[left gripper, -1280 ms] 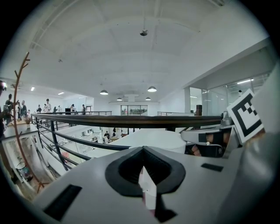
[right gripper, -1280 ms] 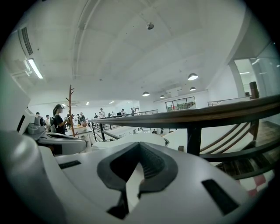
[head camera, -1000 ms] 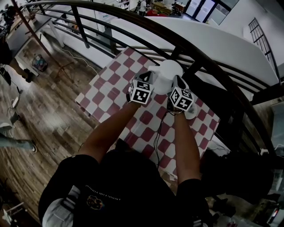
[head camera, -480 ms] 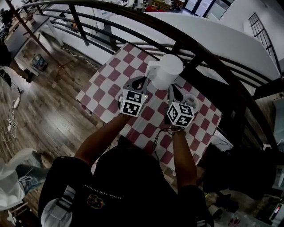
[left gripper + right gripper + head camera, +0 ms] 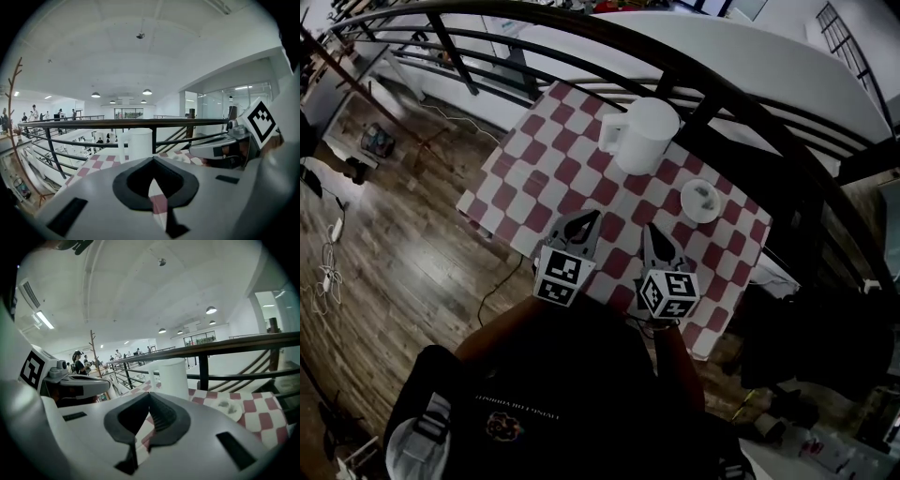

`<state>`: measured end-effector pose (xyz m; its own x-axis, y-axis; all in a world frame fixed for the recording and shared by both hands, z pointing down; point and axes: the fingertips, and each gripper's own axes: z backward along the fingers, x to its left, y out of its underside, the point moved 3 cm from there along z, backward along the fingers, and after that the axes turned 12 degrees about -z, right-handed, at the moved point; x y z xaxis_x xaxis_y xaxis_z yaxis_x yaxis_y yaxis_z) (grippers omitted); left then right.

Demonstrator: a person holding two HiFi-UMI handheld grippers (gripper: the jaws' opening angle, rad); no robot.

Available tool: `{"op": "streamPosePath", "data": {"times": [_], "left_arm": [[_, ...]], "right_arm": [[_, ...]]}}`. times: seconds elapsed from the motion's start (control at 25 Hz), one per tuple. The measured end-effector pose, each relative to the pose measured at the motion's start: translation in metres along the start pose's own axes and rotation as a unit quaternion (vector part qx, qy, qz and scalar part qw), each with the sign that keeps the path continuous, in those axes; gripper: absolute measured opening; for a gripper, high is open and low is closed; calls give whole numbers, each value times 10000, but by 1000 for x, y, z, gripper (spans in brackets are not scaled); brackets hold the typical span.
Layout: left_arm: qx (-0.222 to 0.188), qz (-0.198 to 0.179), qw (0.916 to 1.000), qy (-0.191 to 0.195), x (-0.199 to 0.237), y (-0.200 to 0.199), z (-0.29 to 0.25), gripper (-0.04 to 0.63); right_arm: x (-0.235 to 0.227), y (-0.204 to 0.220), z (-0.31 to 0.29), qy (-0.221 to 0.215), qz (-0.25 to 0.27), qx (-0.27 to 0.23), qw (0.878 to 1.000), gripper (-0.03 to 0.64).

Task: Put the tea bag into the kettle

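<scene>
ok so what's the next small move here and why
Probably open the right gripper and reach for the plate: what looks like the tea bag lies on it, right of the kettle, and that gripper is shut, empty and nearer than the left gripper.

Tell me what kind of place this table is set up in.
Likely a mezzanine in a large open office or hall: a dark railing runs behind the checkered table, glass-walled rooms stand beyond, and round lamps hang from a high ceiling.
</scene>
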<state>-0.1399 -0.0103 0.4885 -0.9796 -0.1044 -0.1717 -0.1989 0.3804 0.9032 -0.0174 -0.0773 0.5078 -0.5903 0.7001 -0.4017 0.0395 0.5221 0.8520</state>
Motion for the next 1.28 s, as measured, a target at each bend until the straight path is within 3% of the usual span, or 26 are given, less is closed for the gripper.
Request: {"op": "streamPosePath", "data": {"times": [0.2, 1.28], "left_arm": [[180, 214, 9995, 177, -18, 21, 14, 5], [310, 249, 9989, 228, -29, 34, 24, 5]], "right_arm": [[7, 23, 30, 28, -179, 34, 9998, 14], [13, 34, 63, 96, 49, -13, 9999, 14]]}}
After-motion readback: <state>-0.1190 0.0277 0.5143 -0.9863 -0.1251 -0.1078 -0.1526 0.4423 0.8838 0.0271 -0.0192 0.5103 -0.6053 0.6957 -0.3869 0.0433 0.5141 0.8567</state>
